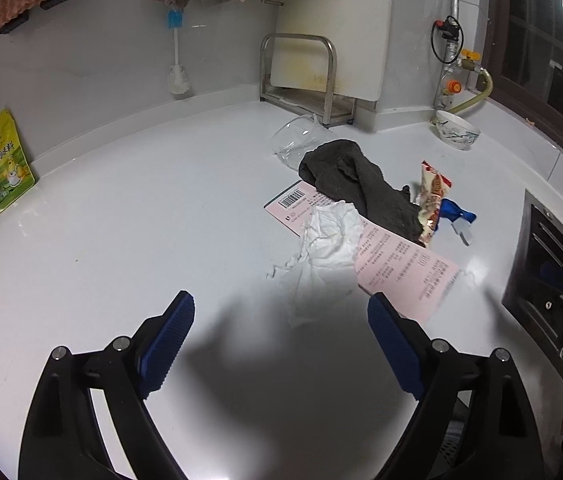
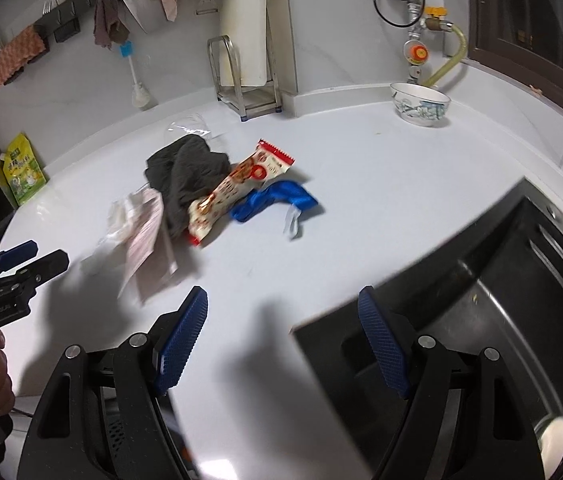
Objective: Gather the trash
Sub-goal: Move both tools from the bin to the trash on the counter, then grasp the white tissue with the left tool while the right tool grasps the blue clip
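A pile of trash lies on the white counter: a crumpled white tissue, pink receipts, a dark grey cloth, a red-and-cream snack wrapper and a blue wrapper. The right wrist view shows the same cloth, snack wrapper, blue wrapper and receipts. My left gripper is open and empty, just short of the tissue. My right gripper is open and empty, near the sink's corner, short of the pile.
A clear glass lies on its side behind the cloth. A patterned bowl stands at the back right. A metal rack holds a cutting board. A yellow-green pouch leans at the left. The dark sink is at the right.
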`<state>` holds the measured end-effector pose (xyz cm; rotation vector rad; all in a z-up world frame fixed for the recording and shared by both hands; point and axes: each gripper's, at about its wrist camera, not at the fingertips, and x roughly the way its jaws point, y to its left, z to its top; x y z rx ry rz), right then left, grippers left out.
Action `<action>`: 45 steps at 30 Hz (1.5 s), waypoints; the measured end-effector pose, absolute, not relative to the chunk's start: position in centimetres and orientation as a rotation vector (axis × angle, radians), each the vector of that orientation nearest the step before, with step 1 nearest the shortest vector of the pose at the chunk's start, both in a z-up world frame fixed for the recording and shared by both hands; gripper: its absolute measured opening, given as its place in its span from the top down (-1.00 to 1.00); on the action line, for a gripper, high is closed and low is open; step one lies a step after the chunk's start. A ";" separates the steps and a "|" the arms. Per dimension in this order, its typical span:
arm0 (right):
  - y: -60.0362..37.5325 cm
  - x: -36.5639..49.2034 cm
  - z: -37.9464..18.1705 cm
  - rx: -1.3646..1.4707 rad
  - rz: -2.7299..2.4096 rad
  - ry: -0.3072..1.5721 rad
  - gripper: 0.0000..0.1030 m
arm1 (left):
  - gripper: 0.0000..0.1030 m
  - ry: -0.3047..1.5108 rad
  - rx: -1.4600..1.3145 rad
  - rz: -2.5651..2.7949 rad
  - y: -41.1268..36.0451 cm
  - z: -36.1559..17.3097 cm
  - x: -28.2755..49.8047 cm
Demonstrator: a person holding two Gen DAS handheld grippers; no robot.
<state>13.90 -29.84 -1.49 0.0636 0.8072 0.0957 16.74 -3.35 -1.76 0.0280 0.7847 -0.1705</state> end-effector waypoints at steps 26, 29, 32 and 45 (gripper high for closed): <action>-30.7 26.8 -4.1 -0.016 0.171 0.926 -0.44 | -0.71 0.887 0.027 -0.174 -4.4 -4.3 21.7; -30.5 27.2 -4.4 -0.022 0.178 0.928 -0.44 | -0.71 0.886 0.027 -0.180 -4.7 -4.3 21.9; -30.1 27.5 -4.6 -0.035 0.183 0.927 -0.43 | -0.71 0.884 0.036 -0.179 -5.1 -4.4 22.0; -28.1 27.1 -4.4 -0.073 0.227 0.908 0.43 | -0.71 0.898 0.021 -0.174 -5.3 -4.8 23.0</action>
